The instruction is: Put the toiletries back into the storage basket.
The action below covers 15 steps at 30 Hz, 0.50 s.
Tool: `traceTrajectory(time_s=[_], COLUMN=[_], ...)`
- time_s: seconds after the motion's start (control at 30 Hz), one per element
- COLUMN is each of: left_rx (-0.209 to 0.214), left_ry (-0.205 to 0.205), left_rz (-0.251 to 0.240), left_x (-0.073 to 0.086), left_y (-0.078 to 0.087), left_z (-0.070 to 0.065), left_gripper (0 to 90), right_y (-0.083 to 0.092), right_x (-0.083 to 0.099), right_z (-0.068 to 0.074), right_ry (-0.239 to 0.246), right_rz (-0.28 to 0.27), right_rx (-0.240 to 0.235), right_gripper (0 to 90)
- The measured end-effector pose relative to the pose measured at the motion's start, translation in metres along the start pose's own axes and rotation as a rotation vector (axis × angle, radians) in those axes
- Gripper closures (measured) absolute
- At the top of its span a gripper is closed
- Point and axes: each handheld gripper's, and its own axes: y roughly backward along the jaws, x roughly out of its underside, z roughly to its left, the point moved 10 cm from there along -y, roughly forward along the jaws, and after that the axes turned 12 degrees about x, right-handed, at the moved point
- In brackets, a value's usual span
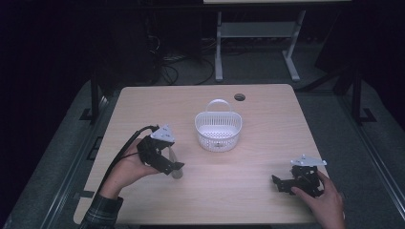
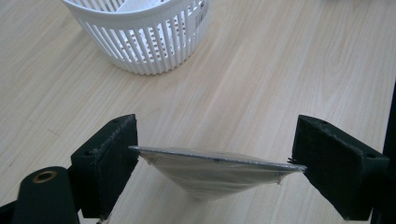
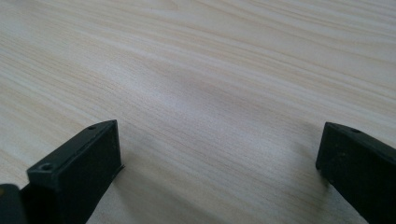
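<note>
Far left: dark floor and a black cable trailing from the left gripper [image 1: 168, 160], jaws clamped on the two edges of a thin clear plastic piece [image 2: 215, 170], held just above the pale wood-grain table [image 1: 267, 138]. Ahead of those jaws and a little off to one side, near but apart: a white slotted basket [image 1: 218, 130], handle upright, standing on the tabletop. Beyond the far table edge: a dim room, white desk legs, tangled cords. Farther right: the right gripper [image 1: 286, 183], jaws spread wide, bare wood between them
</note>
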Motion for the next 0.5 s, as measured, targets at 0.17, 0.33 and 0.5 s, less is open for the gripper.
traceTrajectory(time_s=[0.17,0.33,0.5], left_rx=[-0.003,-0.006,-0.01], left_ry=[-0.002,0.001,0.001], left_rz=[0.009,0.02,0.016], left_x=[0.0007,0.0022,0.0016], left_y=[-0.0011,-0.0017,-0.0017], left_z=[0.0019,0.0022,0.0025], left_gripper=[18.3,24.9,28.8], right_y=[0.0,0.0,0.0], right_x=[0.0,-0.0001,0.0], right_z=[0.0,0.0,0.0], right_ry=[0.0,-0.001,-0.001], right_rz=[0.0,0.0,0.0], right_rx=[0.0,0.001,0.0], right_gripper=[0.0,0.0,0.0])
